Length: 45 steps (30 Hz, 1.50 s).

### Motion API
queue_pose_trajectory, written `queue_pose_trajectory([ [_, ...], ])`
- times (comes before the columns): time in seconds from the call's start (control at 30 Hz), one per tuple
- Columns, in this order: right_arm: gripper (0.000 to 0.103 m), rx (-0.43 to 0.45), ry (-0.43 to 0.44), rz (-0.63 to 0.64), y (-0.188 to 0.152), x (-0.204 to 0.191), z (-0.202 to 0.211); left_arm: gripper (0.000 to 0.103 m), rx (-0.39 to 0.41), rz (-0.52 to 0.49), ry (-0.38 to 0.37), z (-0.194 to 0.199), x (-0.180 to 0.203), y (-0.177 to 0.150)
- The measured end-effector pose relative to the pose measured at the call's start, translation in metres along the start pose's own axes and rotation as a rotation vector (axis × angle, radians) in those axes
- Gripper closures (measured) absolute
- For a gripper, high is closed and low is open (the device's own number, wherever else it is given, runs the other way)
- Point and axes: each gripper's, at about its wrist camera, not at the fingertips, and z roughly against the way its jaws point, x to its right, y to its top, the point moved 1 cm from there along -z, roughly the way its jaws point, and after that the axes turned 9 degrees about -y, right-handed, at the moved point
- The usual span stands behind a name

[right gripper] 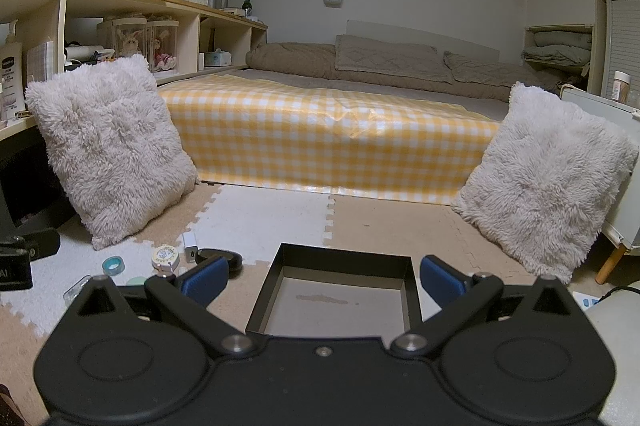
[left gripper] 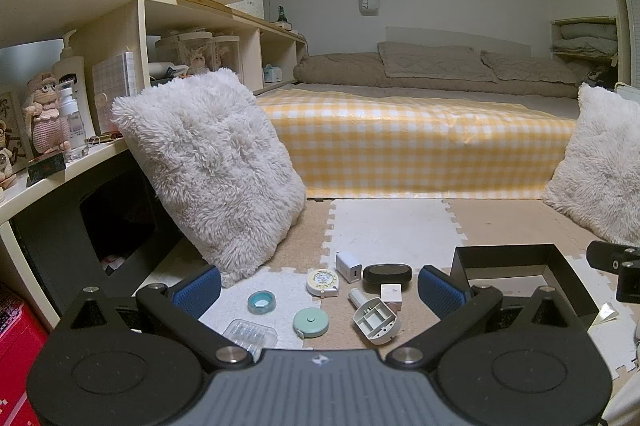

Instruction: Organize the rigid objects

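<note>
Two grippers hover low over the foam floor mat [left gripper: 384,226], both with jaws spread wide and nothing between them. Left gripper [left gripper: 318,286] faces the clutter; right gripper [right gripper: 324,276] faces the black tray [right gripper: 414,290], which sits empty on the mat just right of the pile.

Objects, largest first:
- Black tray: stiff thin walls, likely light; no need to move it, serves as the target.
- Black oval case [left gripper: 387,276]: smooth, rounded, probably slippery; pinch across the short width.
- White ribbed plastic piece [left gripper: 376,320], lying tilted near the left gripper: hard, light; take it by the flat sides.
- Clear plastic box [left gripper: 251,333]: thin-walled, may flex or crack under a hard squeeze.
- White tape measure [left gripper: 323,282] and mint tape measure [left gripper: 311,322]: flat discs, rigid; grip across the diameter or by the edges.
- White charger [left gripper: 349,267], standing upright: blocky, easy flat faces.
- Small white cube [left gripper: 391,293], touching the case.
- Teal tape roll [left gripper: 260,301]: light, stiff ring, well apart from the rest.

Judgement: nothing sorted yet; everything is small and light, so slipping is the main risk.
</note>
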Motion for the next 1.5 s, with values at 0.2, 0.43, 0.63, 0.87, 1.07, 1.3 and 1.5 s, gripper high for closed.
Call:
queue_pose_trajectory([
  [0.2,0.000,0.000,-0.001,0.000,0.0001,0.0000,-0.0001,0.000,0.000,0.000,0.000,0.0001,0.0000,0.0000],
  [0.43,0.000,0.000,0.000,0.000,0.0002,0.0000,0.0000,0.000,0.000,0.000,-0.001,0.0000,0.0000,0.0000],
  [0.63,0.000,-0.001,0.000,0.001,0.0001,-0.0004,-0.0001,0.000,0.000,0.000,-0.001,0.0000,0.0000,0.0000],
  [0.87,0.000,-0.001,0.000,0.001,0.0001,-0.0004,0.0001,0.000,0.000,0.001,-0.001,0.0000,0.0000,0.0000],
  [1.07,0.000,-0.001,-0.001,0.001,0.0001,-0.0004,0.0002,0.000,-0.001,0.001,-0.001,0.0000,0.0000,0.0000],
  [1.3,0.000,-0.002,-0.001,0.002,-0.0002,-0.0004,0.0004,0.000,-0.001,0.002,0.000,0.0000,0.0000,0.0000],
  [1.5,0.000,-0.002,-0.010,0.006,0.0026,-0.0032,0.0018,0.000,0.000,0.004,0.002,0.0000,-0.0003,0.0003],
])
